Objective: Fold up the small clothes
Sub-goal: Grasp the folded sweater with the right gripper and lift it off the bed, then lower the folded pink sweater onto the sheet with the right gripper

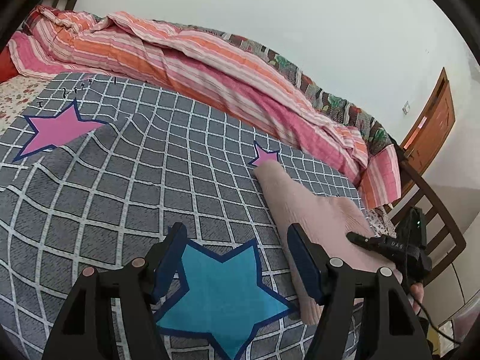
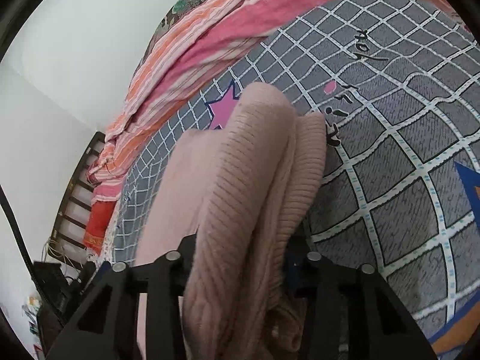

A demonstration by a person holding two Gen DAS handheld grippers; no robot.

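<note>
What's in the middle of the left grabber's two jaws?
In the left wrist view, nothing is held by the left gripper; only the blue star on the checked bedspread shows between its open jaws.

The bedspread (image 1: 126, 180) is grey with a white grid, pink stars outlined in navy and a blue star (image 1: 222, 288); the knit garment (image 2: 240, 180) is pale pink and ribbed; the quilt (image 1: 186, 66) is striped pink, orange and white; both claws are black with dark blue pads (image 1: 303, 258).
</note>
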